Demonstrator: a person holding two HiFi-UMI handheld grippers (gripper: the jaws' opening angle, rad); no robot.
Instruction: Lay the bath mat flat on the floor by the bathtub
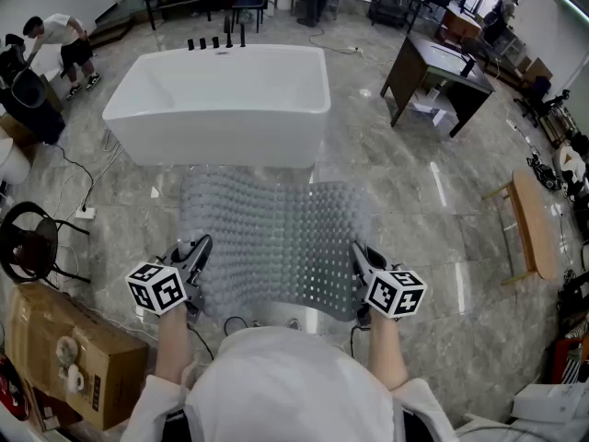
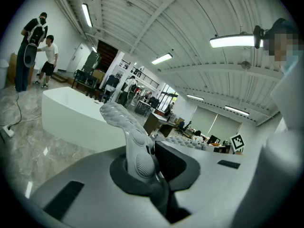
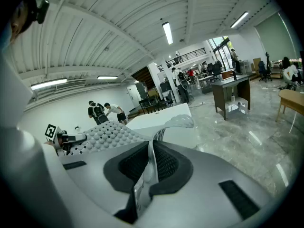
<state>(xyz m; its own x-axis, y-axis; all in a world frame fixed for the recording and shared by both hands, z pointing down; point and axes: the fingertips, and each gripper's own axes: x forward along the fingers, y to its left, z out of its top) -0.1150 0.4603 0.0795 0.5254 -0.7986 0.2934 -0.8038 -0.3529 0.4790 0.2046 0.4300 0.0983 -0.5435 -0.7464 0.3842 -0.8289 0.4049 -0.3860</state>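
Note:
A pale grey bath mat [image 1: 276, 238] with rows of bumps and small holes is held up, spread between both grippers, in front of the white bathtub [image 1: 221, 104]. My left gripper [image 1: 195, 258] is shut on the mat's near left corner; the mat [image 2: 128, 137] folds up out of its jaws. My right gripper [image 1: 361, 263] is shut on the near right corner, and the mat edge [image 3: 147, 167] runs thin between its jaws. The mat's far edge hangs toward the floor by the tub [image 3: 166, 122].
A cardboard box [image 1: 69, 353] lies at the lower left beside a black stool [image 1: 28, 242]. A dark desk [image 1: 437, 76] stands at the right of the tub, and a wooden bench [image 1: 534, 224] farther right. Two people [image 2: 38, 51] stand beyond the tub's left end.

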